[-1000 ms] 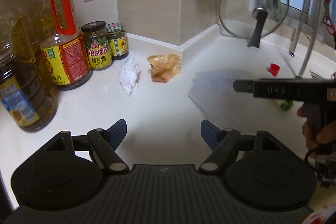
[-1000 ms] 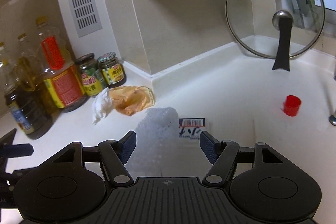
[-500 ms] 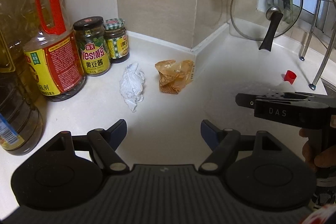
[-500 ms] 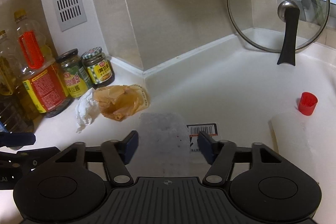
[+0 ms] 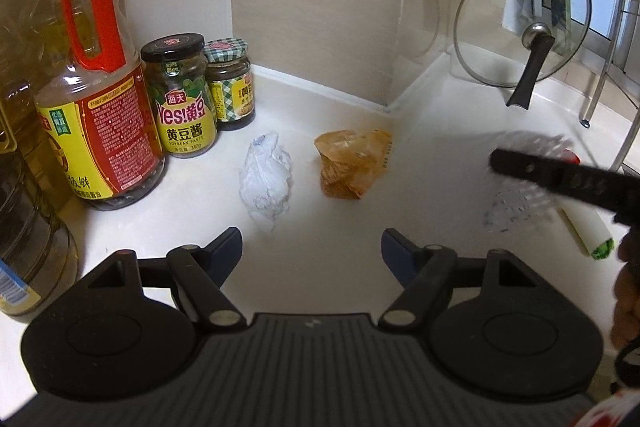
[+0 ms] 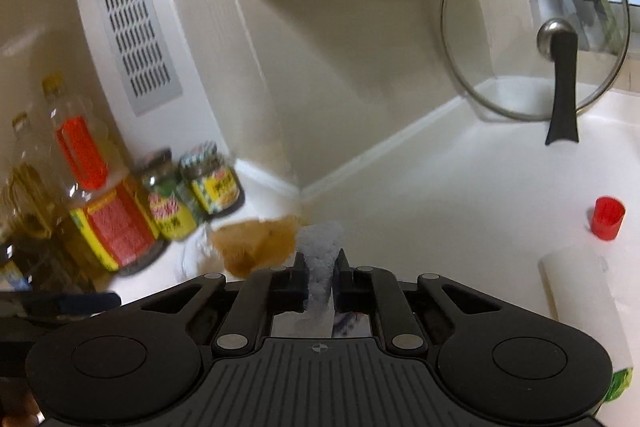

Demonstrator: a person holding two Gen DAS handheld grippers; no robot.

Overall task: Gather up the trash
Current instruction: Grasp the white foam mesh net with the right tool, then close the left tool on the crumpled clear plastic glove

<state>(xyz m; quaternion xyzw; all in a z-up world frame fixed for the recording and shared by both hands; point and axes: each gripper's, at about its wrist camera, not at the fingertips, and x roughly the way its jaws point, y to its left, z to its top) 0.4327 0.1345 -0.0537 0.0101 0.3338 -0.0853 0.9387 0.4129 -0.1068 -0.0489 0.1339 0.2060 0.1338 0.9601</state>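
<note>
The right gripper (image 6: 320, 277) pinches a clear plastic wrapper (image 6: 320, 247) (blurred), while the left gripper (image 5: 312, 251) hangs wide, empty.

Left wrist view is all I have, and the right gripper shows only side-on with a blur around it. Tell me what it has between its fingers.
Observer: The right gripper is shut on a crumpled clear plastic sheet, which is pinched between both pads.
Operator: Then say what the red thing half hidden behind it is.
Observer: It is a small red cap standing on the white counter, well off to the gripper's right and not touching it.
</note>
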